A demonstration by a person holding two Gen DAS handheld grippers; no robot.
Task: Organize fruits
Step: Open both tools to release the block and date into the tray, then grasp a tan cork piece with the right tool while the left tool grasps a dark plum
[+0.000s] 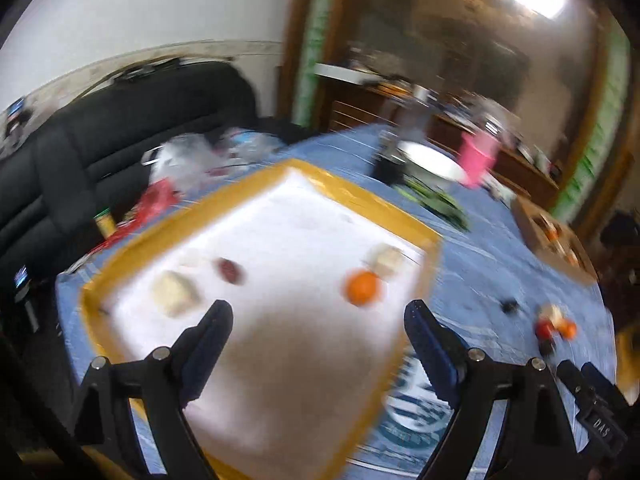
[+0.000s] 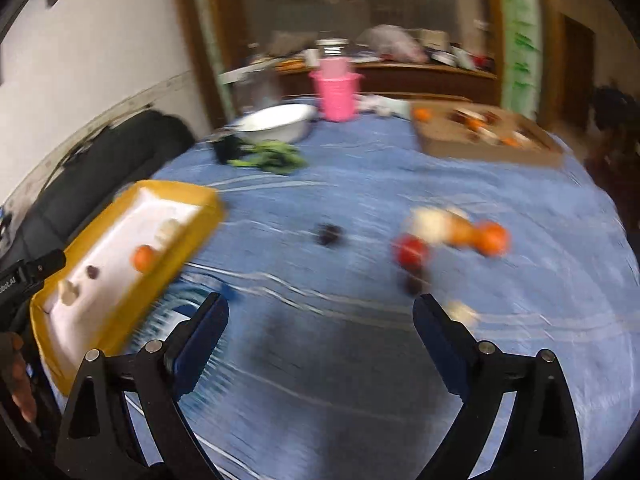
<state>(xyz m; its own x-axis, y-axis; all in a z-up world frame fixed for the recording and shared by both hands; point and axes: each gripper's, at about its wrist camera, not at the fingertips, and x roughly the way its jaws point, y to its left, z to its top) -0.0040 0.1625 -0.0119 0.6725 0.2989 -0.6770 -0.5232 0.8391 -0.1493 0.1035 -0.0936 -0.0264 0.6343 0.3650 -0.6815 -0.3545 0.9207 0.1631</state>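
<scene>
A white tray with a yellow rim [image 1: 256, 178] lies on the blue tablecloth. In it are an orange [image 1: 362, 288], a dark red fruit [image 1: 230, 270] and two pale pieces [image 1: 174, 294]. My left gripper [image 1: 318, 316] is open and empty above the tray's near half. My right gripper [image 2: 320, 310] is open and empty above the cloth. Ahead of it lie a red fruit [image 2: 412, 252], an orange [image 2: 494, 238], a pale piece [image 2: 434, 222] and a dark fruit [image 2: 330, 234]. The tray [image 2: 200, 216] is at its left. Both views are blurred.
At the far side of the table stand a white bowl [image 2: 276, 122], a pink basket [image 2: 338, 94], green vegetables [image 2: 272, 158] and a cardboard box with more fruit [image 2: 486, 134]. A black sofa [image 1: 120, 140] with bags is to the left.
</scene>
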